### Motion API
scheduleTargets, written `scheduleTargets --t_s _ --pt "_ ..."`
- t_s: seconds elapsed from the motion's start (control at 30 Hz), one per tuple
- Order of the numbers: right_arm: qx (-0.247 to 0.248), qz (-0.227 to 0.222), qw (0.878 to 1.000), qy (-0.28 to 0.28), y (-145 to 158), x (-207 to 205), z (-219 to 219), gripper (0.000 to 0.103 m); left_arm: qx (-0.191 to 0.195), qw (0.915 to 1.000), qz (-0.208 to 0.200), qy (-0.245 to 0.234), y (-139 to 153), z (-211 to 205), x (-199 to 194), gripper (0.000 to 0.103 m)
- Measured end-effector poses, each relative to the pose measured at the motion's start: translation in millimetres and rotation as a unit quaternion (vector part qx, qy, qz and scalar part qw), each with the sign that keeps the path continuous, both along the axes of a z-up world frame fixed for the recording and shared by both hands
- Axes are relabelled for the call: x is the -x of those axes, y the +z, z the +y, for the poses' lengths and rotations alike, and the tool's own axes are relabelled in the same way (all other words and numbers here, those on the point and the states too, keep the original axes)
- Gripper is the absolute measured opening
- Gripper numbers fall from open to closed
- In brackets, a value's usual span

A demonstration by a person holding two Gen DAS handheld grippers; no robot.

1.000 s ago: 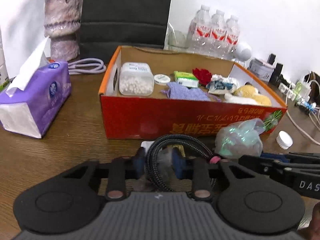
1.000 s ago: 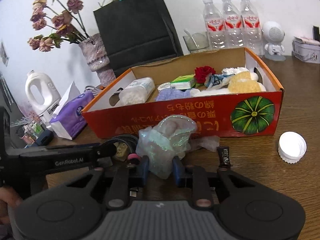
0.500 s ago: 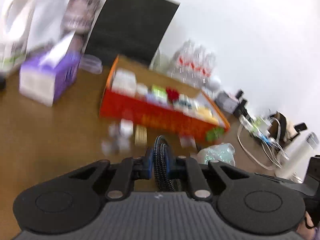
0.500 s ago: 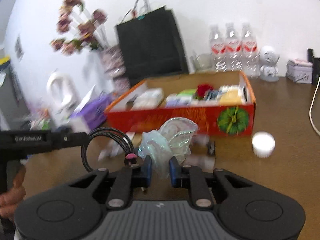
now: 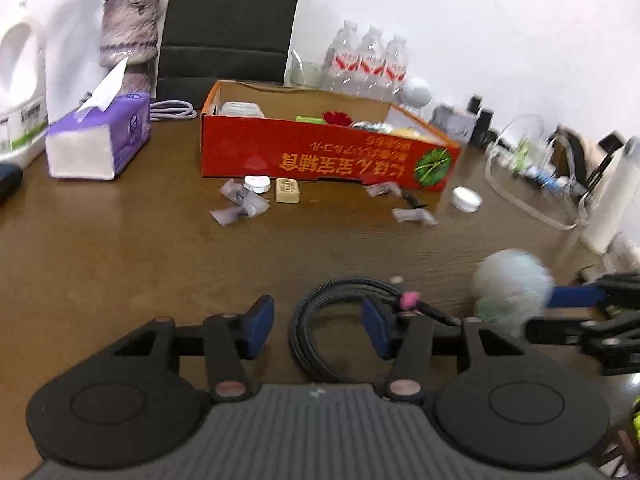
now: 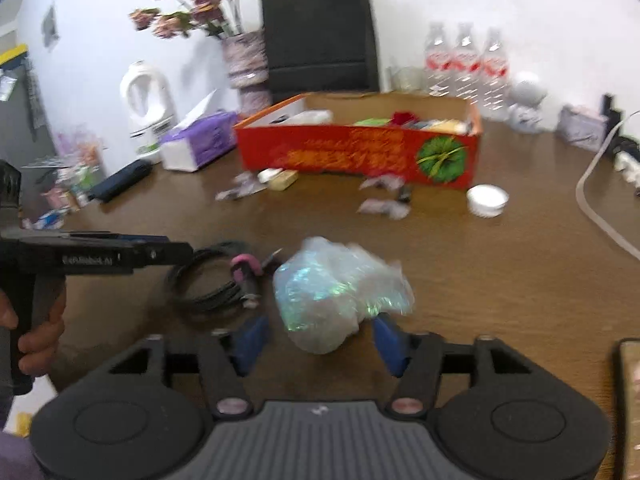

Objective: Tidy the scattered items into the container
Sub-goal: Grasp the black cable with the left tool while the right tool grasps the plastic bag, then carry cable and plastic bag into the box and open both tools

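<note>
The red cardboard box with several items inside stands far back on the brown table. My left gripper is opening. A coiled black cable with a pink tie lies between its blue pads, and the left pad stands apart from it. My right gripper is opening too, around a crumpled iridescent plastic bag that its pads do not press. In front of the box lie a tan block, a white heart-shaped case, clear wrappers and a white cap.
A purple tissue pack, a white jug, a vase, a black paper bag and water bottles ring the box. Cords and chargers crowd the right. A hand holds the left gripper's handle.
Both grippers pulled back from the box toward the near side of the table, bringing the cable and the bag along. Both pairs of jaws have spread from tight grips.
</note>
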State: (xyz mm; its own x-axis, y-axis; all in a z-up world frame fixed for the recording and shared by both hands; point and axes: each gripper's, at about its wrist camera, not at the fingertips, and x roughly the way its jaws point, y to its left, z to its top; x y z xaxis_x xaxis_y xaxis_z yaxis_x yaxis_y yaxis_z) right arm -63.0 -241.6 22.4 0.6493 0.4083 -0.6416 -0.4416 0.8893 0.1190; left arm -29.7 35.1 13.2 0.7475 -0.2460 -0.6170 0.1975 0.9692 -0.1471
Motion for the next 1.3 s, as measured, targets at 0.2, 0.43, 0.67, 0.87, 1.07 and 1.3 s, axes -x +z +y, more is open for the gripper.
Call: scheduleTargets --t_s 0.2,0.43,0.67,0.87,1.07,1.3 --pt "0.024 -0.025 0.999 -0.018 5 0 0 0.061 -0.026 0.9996 0.009 -0.008 -11 -14 -11 0.037" --pt "0.022 -0.036 0.999 -0.029 -2 -22 7 0.052 -0.052 0.9987 -0.002 0.004 -12 -21 -2 0.014" --pt "-0.018 -0.019 0.999 -0.028 -10 -36 18 0.022 -0.028 0.9992 -0.014 0.024 -5 -17 15 0.013" --pt "-0.061 -0.042 0.997 -0.035 13 -31 7 0.022 -0.009 0.9982 -0.054 0.022 24 -4 19 0.012" --pt "-0.094 -0.073 0.992 -0.052 53 -64 -8 0.022 -0.053 0.9909 -0.123 -0.006 79 -1 -30 0.013" --pt "-0.141 -0.063 0.988 -0.024 99 -178 8 0.022 -0.042 0.9955 -0.071 -0.046 106 -1 -180 0.013"
